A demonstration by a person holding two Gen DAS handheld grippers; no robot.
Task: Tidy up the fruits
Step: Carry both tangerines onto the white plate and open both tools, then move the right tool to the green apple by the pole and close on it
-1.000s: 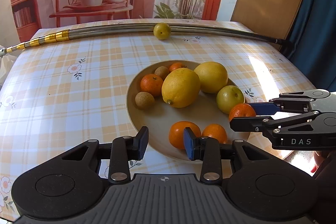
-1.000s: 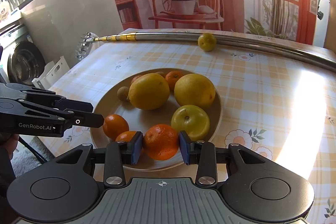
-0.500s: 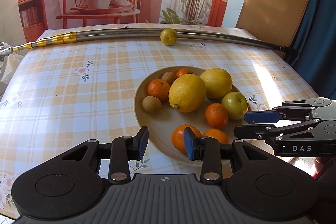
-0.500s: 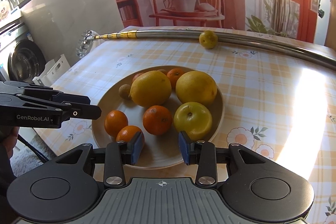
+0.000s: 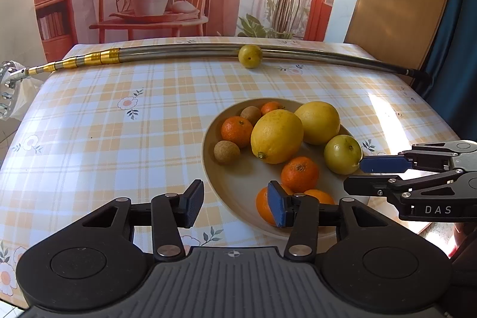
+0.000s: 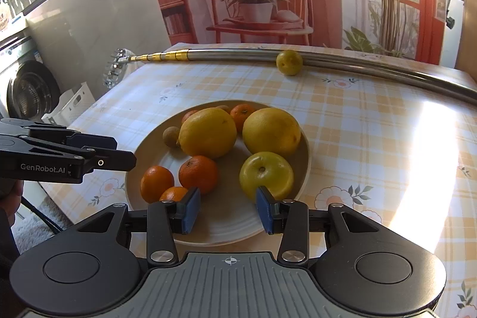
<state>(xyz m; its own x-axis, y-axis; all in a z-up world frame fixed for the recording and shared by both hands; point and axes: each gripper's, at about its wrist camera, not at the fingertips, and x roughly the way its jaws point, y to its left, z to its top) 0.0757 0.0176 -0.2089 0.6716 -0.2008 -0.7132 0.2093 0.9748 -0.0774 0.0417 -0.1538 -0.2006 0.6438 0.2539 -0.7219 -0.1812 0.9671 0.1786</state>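
A beige plate (image 5: 214, 169) (image 6: 226, 225) holds two large yellow citrus, a yellow-green round fruit (image 6: 266, 175), several mandarins and small brown fruits. One mandarin (image 6: 198, 173) (image 5: 299, 173) lies near the plate's middle. A small yellow-green fruit (image 5: 249, 56) (image 6: 289, 62) rests alone against the pole at the far edge. My right gripper (image 6: 227, 210) (image 5: 366, 175) is open and empty over the plate's near rim. My left gripper (image 5: 235, 206) (image 6: 116, 151) hovers open at the plate's left rim, holding nothing.
A long metal telescopic pole (image 5: 184, 52) (image 6: 238, 54) lies across the table's far side. The checked tablecloth (image 5: 104, 139) spreads left of the plate. Off the table's left edge stand a washing machine (image 6: 26, 91) and a white crate (image 6: 71, 106).
A second ago my right gripper was shut on a mandarin over the plate. It let it go, and both grippers have drawn back a little.
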